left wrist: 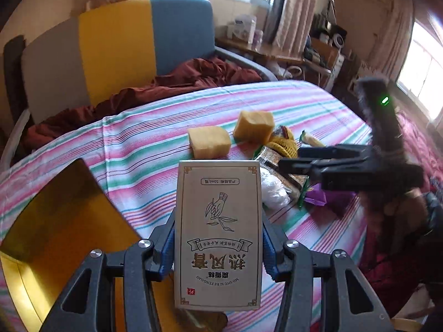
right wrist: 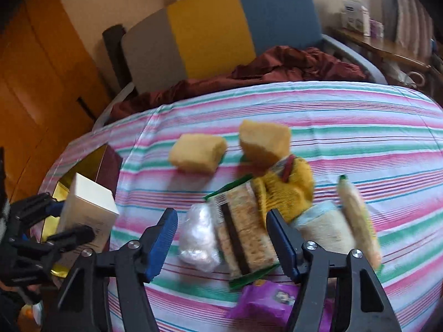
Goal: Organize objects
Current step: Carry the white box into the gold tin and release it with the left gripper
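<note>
My left gripper (left wrist: pixel 218 249) is shut on a beige carton with printed Chinese text (left wrist: pixel 218 235), held upright above the striped table; the right wrist view shows that carton (right wrist: pixel 85 213) at the left. My right gripper (right wrist: pixel 224 238) is open and hangs over a green-edged cracker packet (right wrist: pixel 243 235) and a clear plastic bag (right wrist: pixel 198 238), which lie between its blue pads (right wrist: pixel 163 238). I see no pad pressing on either. Two yellow sponge blocks (left wrist: pixel 209 145) (left wrist: pixel 254 127) lie farther back. The right gripper (left wrist: pixel 289 158) shows blurred at the right of the left wrist view.
An open gold-lined box (left wrist: pixel 55 221) stands at the table's left edge. A yellow mesh bag (right wrist: pixel 285 191), a pale roll (right wrist: pixel 324 227), another packet (right wrist: pixel 357 215) and a purple packet (right wrist: pixel 268 301) crowd the right side. A grey, yellow and blue chair (left wrist: pixel 116 47) with a maroon cloth (left wrist: pixel 193 74) stands behind.
</note>
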`<state>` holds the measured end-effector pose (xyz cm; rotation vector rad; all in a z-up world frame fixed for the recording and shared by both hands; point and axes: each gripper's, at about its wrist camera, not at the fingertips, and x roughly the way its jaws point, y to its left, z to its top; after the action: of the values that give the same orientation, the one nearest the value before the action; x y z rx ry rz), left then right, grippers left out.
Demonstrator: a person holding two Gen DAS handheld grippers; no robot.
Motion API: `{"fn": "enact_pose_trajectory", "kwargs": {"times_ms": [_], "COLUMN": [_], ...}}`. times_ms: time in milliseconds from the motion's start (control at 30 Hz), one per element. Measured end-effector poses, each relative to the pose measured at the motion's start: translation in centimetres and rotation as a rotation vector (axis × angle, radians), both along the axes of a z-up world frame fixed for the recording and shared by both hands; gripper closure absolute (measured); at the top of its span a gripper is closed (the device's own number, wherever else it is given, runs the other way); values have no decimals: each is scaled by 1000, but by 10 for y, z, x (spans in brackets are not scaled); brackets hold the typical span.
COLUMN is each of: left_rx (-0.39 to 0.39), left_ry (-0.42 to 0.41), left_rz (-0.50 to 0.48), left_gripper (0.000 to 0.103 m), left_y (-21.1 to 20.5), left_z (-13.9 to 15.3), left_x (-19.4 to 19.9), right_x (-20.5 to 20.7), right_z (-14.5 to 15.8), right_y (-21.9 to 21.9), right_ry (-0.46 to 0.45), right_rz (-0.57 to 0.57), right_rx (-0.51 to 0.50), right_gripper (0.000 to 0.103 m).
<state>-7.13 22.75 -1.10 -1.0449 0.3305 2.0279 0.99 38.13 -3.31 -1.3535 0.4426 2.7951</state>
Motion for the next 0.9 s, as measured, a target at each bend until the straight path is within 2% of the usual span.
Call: {"fn": "enact_pose_trajectory", "kwargs": {"times_ms": [167,233,300,333,433,633,733,900], "left_rx": [61,90,104,106,97,44,43,9], "left_ry": [-11,-19,-21,-25,-36,-83,-101,-92], "left_rz": [76,114,157,189,279,507,611,704], "left_gripper": [52,52,52,52,52,52,52,52], "left_y": [-32,-49,-65,-75,-103,-169,-203,-233], "left_z": [8,11,12,11,4,-22,-31,-37], "left_x": [8,10,10,9,6,-11,-24,-54], "right_x": [-15,-19,-20,-22,-20,-19,-19,-19], "right_z": [-22,-29,-33,-37,-39,-42,-45,-48], "right_y": [-25,-34,-45,-48,-56,-56,-56,-58], "right_ry": [-74,-88,-88,-108,-113,-119,-126,-132], "right_rz": [54,82,114,125,163,159,159,161], "right_rx": [85,112,176,179,218,209,201,205], "right_gripper": [35,39,48,67,68,68,68,68]}}
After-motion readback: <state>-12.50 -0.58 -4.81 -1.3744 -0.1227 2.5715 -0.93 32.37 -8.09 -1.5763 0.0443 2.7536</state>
